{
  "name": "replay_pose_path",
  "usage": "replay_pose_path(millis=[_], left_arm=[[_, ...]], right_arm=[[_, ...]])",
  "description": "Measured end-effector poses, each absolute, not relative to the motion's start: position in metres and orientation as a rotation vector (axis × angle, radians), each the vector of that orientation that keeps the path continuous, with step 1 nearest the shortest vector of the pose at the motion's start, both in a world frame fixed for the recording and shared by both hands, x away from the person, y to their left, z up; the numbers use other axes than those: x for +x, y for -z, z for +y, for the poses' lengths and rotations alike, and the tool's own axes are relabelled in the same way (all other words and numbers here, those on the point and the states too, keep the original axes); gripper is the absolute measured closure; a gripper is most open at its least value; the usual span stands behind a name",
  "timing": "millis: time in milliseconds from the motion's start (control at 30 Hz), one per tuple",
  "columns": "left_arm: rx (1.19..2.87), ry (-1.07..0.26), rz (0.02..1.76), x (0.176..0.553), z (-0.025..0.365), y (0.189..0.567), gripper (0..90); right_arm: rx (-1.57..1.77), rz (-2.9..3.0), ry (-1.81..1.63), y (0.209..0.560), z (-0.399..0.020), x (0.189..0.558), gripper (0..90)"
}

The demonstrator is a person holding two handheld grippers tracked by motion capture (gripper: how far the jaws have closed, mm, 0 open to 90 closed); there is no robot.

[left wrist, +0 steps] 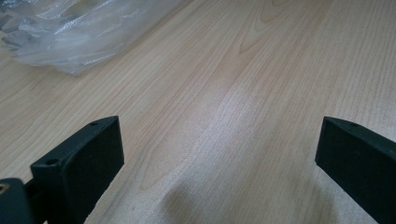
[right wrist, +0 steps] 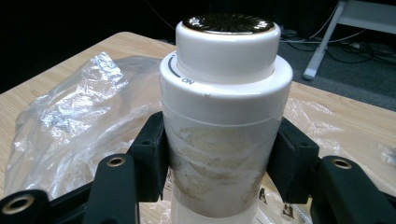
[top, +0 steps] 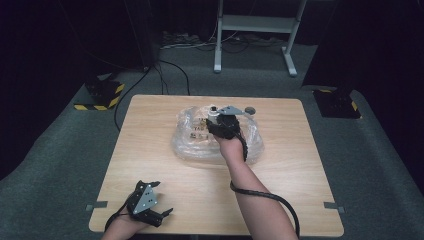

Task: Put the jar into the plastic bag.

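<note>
A white cylindrical container (right wrist: 226, 112) with a shiny metal top and an "ON" mark stands upright between my right gripper's (right wrist: 220, 156) jaws, which press on both its sides. In the high view that right gripper (top: 220, 124) holds the container (top: 214, 115) over a crumpled clear plastic bag (top: 192, 145) in the middle of the wooden table (top: 150, 150). My left gripper (top: 162, 198) rests near the table's front left corner. Its jaws stand wide apart, and the left gripper (left wrist: 224, 154) has bare wood between them. The bag (left wrist: 70, 37) lies farther off at the upper left.
A small dark disc (top: 250, 110) lies on the table behind the bag. Black-and-yellow striped blocks (top: 102, 95) sit on the grey carpet at both sides. A metal stand (top: 255, 30) and cables are beyond the far edge.
</note>
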State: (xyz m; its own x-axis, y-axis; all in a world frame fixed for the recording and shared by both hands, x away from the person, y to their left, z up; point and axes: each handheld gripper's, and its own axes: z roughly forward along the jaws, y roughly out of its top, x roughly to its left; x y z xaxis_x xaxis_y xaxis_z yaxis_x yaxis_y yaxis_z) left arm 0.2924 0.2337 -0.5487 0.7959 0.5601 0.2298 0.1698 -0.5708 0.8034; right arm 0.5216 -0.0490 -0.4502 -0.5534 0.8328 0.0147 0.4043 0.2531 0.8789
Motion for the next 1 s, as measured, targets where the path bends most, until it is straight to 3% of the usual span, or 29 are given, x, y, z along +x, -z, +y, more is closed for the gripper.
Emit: replay_pose_path(millis=[1000], left_arm=[[2.161, -0.601, 0.526, 0.292, 0.232, 0.549, 1.4]], right_arm=[[1.118, 2.108, -1.265, 0.456, -0.059, 0.512, 41.7]])
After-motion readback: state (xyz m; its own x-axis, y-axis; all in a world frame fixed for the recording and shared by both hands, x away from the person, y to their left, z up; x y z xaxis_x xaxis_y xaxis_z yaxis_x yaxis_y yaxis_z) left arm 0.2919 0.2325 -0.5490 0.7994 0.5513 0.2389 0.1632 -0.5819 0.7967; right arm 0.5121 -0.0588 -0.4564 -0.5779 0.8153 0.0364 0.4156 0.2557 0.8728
